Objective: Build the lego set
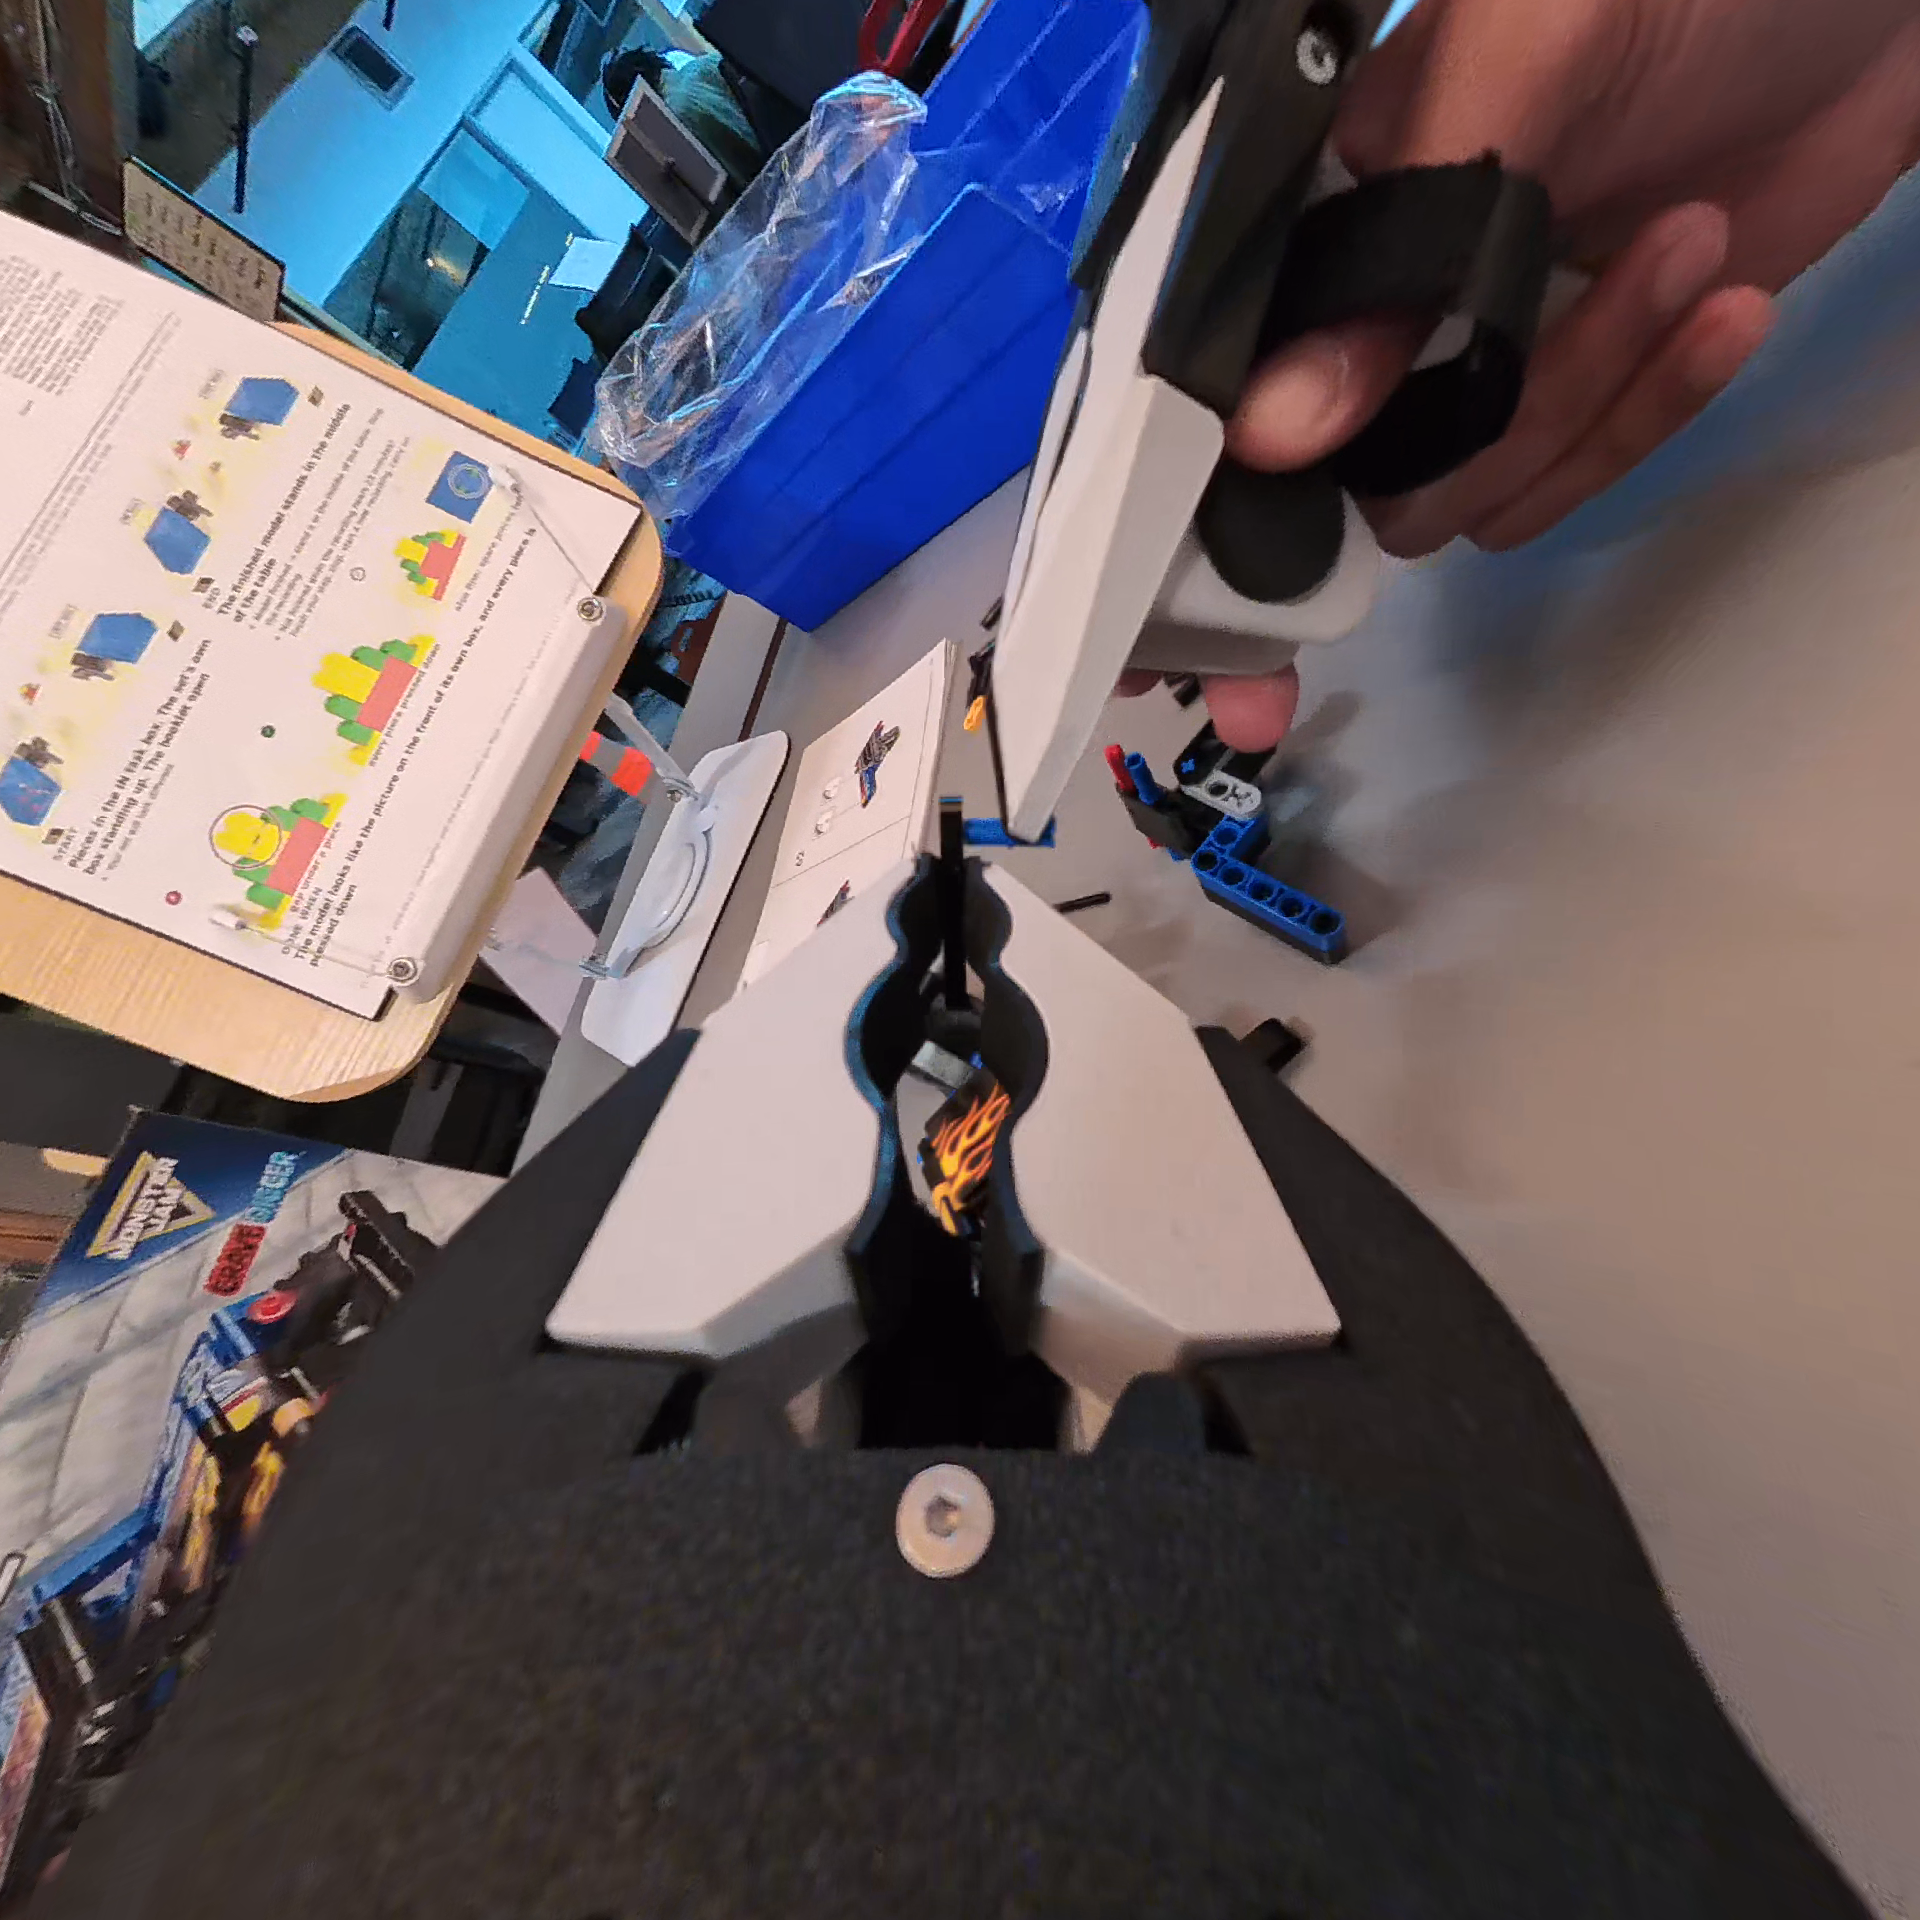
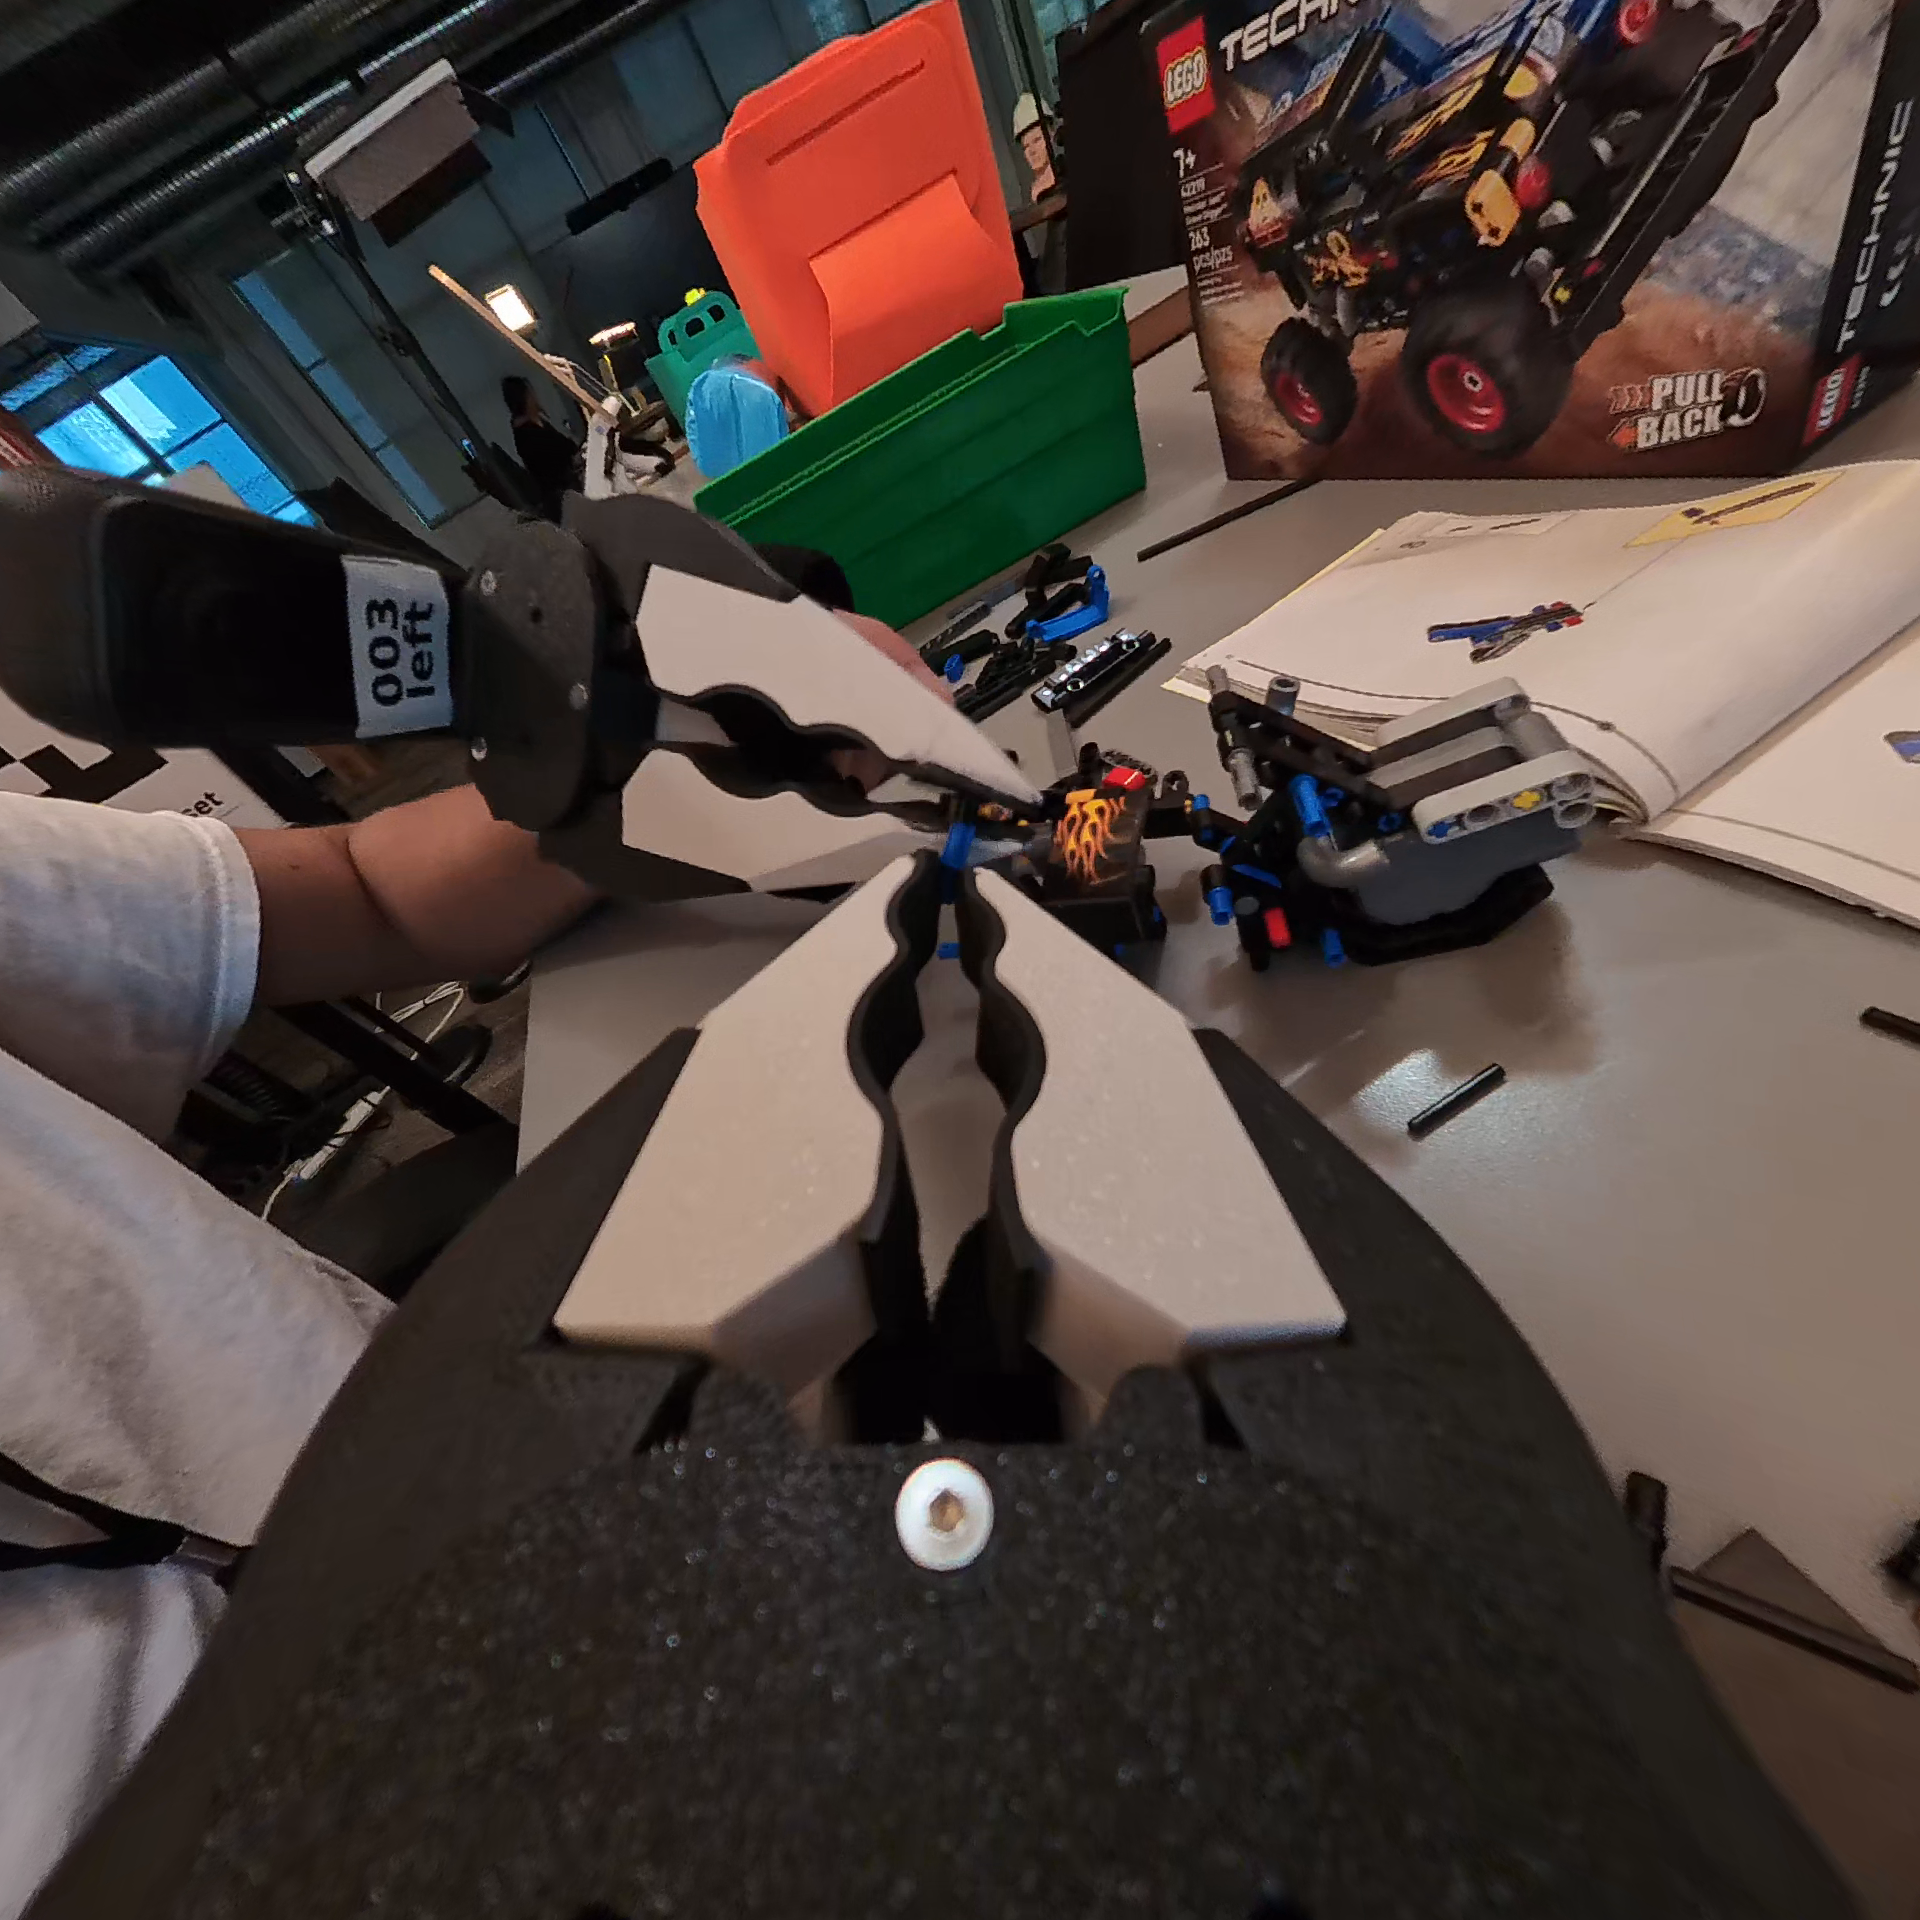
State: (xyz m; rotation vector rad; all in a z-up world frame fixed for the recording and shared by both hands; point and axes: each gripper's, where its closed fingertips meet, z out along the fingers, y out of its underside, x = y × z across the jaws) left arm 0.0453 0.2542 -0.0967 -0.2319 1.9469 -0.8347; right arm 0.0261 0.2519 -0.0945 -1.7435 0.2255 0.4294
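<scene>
My left gripper [image 1: 948, 883] is shut on a small black sub-assembly with a flame-printed panel [image 1: 966, 1143]; a thin black part sticks out past its tips. In the right wrist view the left gripper [image 2: 987, 805] comes in from the left and holds the flame sub-assembly [image 2: 1091, 842] just above the table. My right gripper [image 2: 943, 883] is shut on a small blue pin [image 2: 948, 847], held against the left side of that sub-assembly. In the left wrist view the right gripper [image 1: 1023, 826] reaches down from the top right with the blue pin [image 1: 992, 831] at its tip.
A chassis with a grey motor block [image 2: 1455, 821] stands right of the sub-assembly, beside the open booklet [image 2: 1662, 675]. Loose parts [image 2: 1060, 644] lie before a green bin [image 2: 935, 468]. The set box [image 2: 1558, 229], a blue bin [image 1: 935, 416], a blue beam [image 1: 1268, 894] and black pins [image 2: 1455, 1101] are around.
</scene>
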